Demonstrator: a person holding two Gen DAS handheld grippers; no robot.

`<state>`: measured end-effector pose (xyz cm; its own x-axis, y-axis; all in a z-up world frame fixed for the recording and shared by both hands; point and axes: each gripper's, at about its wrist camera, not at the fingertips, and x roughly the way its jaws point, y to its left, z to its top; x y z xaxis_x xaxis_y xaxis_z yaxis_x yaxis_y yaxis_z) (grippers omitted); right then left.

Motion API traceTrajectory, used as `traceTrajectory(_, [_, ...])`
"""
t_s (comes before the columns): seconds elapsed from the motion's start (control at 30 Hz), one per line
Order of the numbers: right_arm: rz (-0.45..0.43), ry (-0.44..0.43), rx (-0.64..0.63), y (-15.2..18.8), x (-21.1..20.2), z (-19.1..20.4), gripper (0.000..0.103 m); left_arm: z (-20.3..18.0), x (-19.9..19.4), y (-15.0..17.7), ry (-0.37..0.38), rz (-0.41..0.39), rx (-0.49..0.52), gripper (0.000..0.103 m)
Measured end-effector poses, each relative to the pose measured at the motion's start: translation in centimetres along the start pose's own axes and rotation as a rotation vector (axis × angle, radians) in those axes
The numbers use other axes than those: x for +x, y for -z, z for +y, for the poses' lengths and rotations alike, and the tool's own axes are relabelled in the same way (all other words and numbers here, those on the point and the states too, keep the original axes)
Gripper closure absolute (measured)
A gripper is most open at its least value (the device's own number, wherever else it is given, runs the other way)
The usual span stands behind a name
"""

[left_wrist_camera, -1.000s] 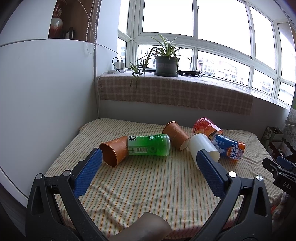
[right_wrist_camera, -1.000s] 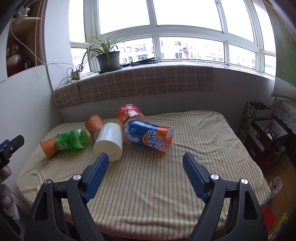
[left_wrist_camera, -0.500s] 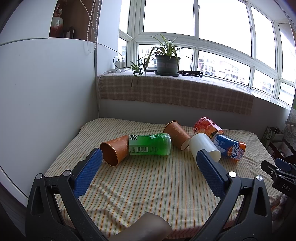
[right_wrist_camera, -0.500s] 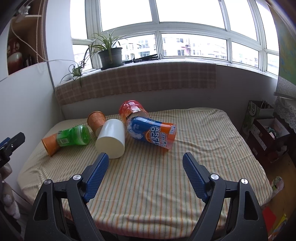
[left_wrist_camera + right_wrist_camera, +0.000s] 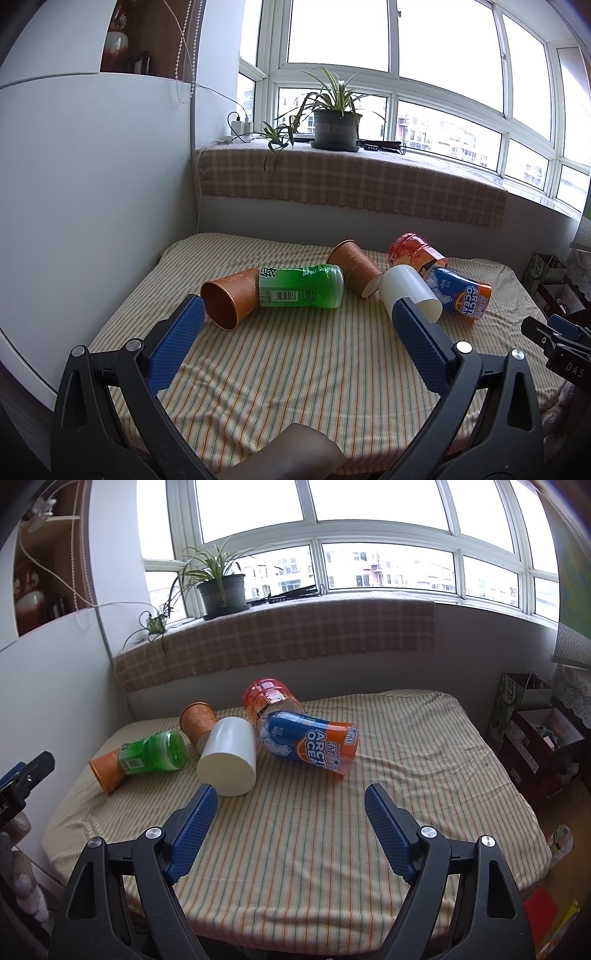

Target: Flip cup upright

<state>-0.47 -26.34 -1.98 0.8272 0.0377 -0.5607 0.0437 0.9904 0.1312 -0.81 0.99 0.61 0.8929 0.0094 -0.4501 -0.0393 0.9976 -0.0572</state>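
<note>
Several cups lie on their sides on a striped table cloth (image 5: 295,354). An orange paper cup (image 5: 229,297) lies at the left, mouth toward me, with a green cup (image 5: 301,286) pushed against its base. A second orange cup (image 5: 354,267), a white cup (image 5: 408,290), a blue Arctic Ocean cup (image 5: 460,295) and a red-orange cup (image 5: 413,253) lie to the right. The white cup (image 5: 229,757) and blue cup (image 5: 314,740) also show in the right wrist view. My left gripper (image 5: 297,325) and right gripper (image 5: 290,810) are open, empty, short of the cups.
A white wall (image 5: 92,184) bounds the table on the left. A cloth-covered windowsill with a potted plant (image 5: 334,125) runs behind. Boxes and bags (image 5: 532,720) stand on the floor at the right. The table's right half (image 5: 424,746) holds no objects.
Both grippers have moved slightly forward toward the cups and stay open. The cups have not moved.
</note>
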Motion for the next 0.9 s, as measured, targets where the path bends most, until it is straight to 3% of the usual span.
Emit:
traceTrajectory(0.43, [-0.008,-0.020,-0.051,-0.6,0.8,1.1,0.021,0.8,0.9,0.3,-0.023,0.016,-0.006,0.000])
traceTrajectory(0.7, [-0.006,-0.112,-0.187,-2.0,2.4,4.2,0.021,2.2,1.3,1.1,-0.060,0.033,0.004,0.000])
traceTrajectory(0.9, [0.033,-0.230,-0.302,-3.2,4.7,7.4,0.021,3.8,1.3,1.7,-0.099,0.046,-0.003,0.000])
